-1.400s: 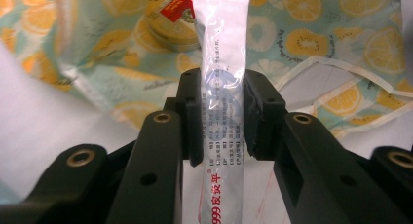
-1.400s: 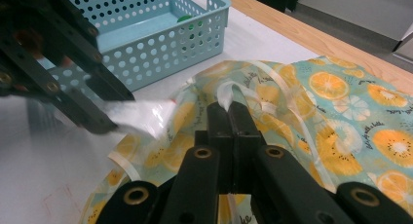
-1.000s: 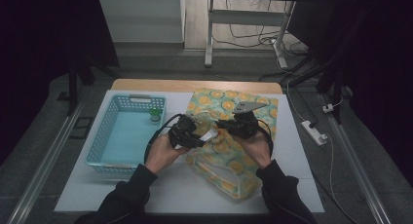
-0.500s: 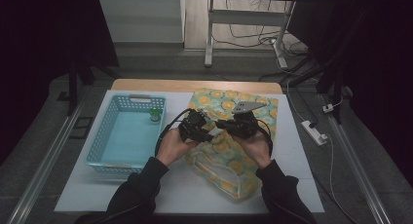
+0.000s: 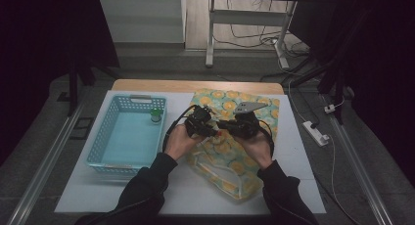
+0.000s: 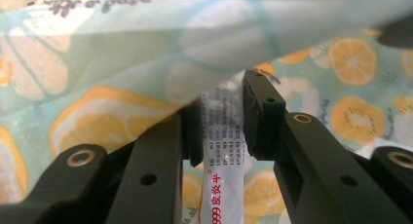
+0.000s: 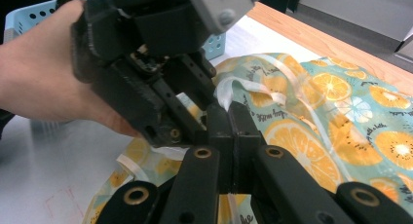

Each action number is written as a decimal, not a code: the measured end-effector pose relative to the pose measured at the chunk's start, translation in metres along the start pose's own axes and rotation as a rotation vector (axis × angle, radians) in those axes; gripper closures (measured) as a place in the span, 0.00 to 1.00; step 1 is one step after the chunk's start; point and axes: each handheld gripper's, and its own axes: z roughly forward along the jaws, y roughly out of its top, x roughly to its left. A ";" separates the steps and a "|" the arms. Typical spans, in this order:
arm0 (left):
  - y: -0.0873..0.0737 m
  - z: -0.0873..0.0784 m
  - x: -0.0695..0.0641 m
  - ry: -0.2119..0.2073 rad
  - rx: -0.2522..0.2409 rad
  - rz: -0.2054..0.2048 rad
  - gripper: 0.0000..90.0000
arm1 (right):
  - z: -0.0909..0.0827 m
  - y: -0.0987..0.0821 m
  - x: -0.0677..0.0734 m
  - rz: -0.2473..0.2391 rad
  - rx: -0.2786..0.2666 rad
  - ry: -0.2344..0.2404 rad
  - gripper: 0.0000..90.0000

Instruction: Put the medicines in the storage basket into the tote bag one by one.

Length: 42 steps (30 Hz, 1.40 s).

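A fruit-print bag (image 5: 230, 161) lies on the white mat to the right of centre. My right gripper (image 5: 223, 125) is shut on the bag's rim, and a white strap (image 7: 229, 92) comes out above its closed jaws (image 7: 228, 109). My left gripper (image 5: 217, 132) comes in from the left and meets it at the bag's mouth. It is shut on a white sachet (image 6: 221, 151) with red print, which stands upright between its jaws (image 6: 221, 104). The bag's cloth (image 6: 122, 53) hangs just over those tips. In the right gripper view the left gripper (image 7: 207, 104) is right against my right jaws.
A light blue basket (image 5: 100, 142) stands at the left of the mat, with a small green-capped bottle (image 5: 156, 116) in its far right corner. The wooden table edge (image 5: 195, 85) runs behind. A power strip (image 5: 318, 133) lies on the floor at the right.
My left gripper has moved right with the sachet, from beside the basket up to the bag's mouth. The right gripper has kept still on the bag.
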 end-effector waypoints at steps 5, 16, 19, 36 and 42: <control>0.002 0.004 0.006 0.002 -0.014 -0.029 0.79 | 0.002 -0.001 0.000 0.004 0.005 -0.001 1.00; 0.007 0.012 0.011 0.002 -0.022 -0.040 0.79 | 0.004 -0.002 -0.001 0.002 0.006 -0.009 1.00; 0.007 0.016 0.013 0.001 -0.024 -0.042 0.79 | 0.004 -0.003 -0.001 0.004 0.009 -0.013 1.00; 0.004 0.010 0.011 0.007 -0.050 -0.012 0.48 | 0.005 -0.004 -0.003 0.011 0.011 -0.021 1.00; -0.004 0.001 0.008 -0.003 -0.042 0.009 0.35 | 0.005 -0.004 -0.002 0.012 0.011 -0.018 1.00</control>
